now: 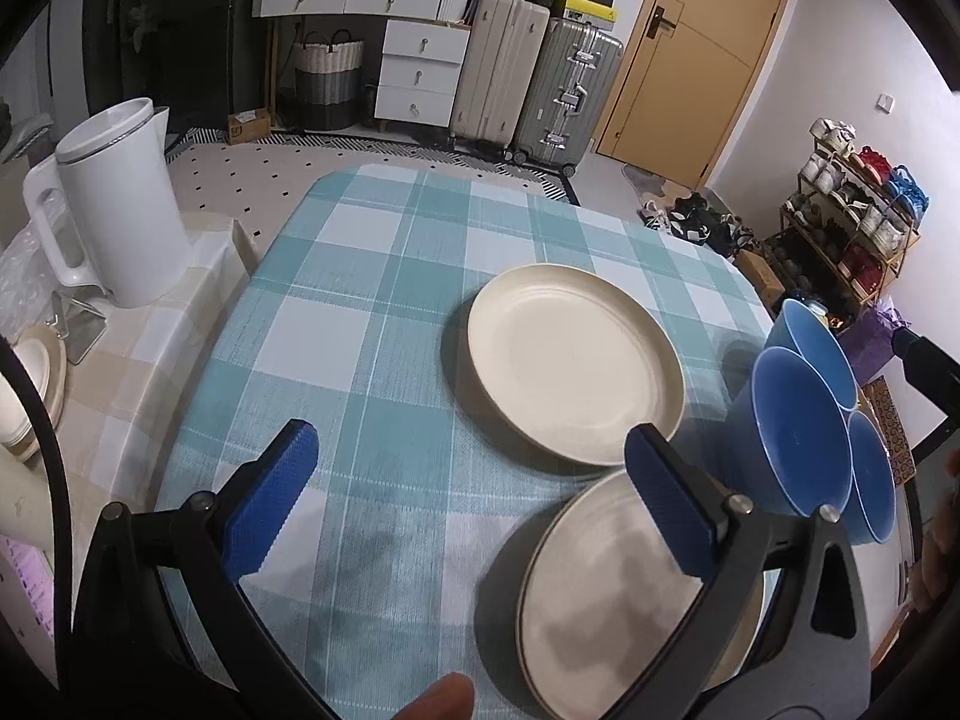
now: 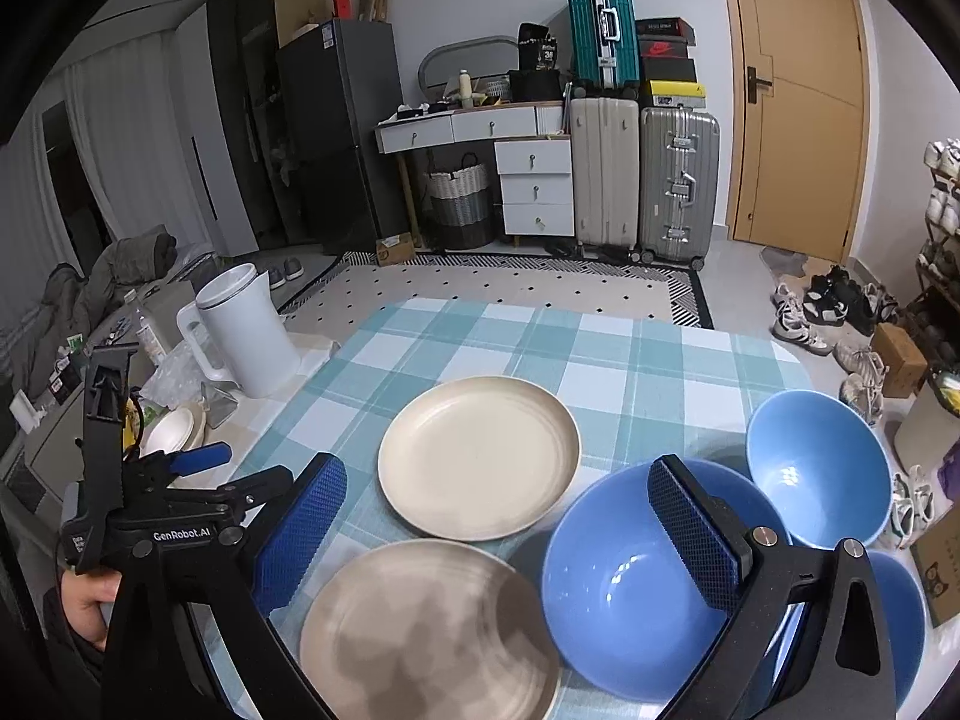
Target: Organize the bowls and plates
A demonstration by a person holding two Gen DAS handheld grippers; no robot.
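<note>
Cream round plates [image 2: 479, 457] and glossy blue bowls [image 2: 645, 576] sit on the checked desk [image 1: 336, 324]; both grippers' textured fingers [image 2: 690, 534] spread (label "GenRobot.AI").

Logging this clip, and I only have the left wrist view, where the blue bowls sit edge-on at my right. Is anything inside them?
Observer: The right wrist view looks down into the near bowl and the far bowl. Both are bare inside. A third is mostly hidden.
Operator: What is the right hand-held gripper doing?
Observer: The right hand-held gripper is open and holds nothing. One side of it is in front of the near bowl.
</note>
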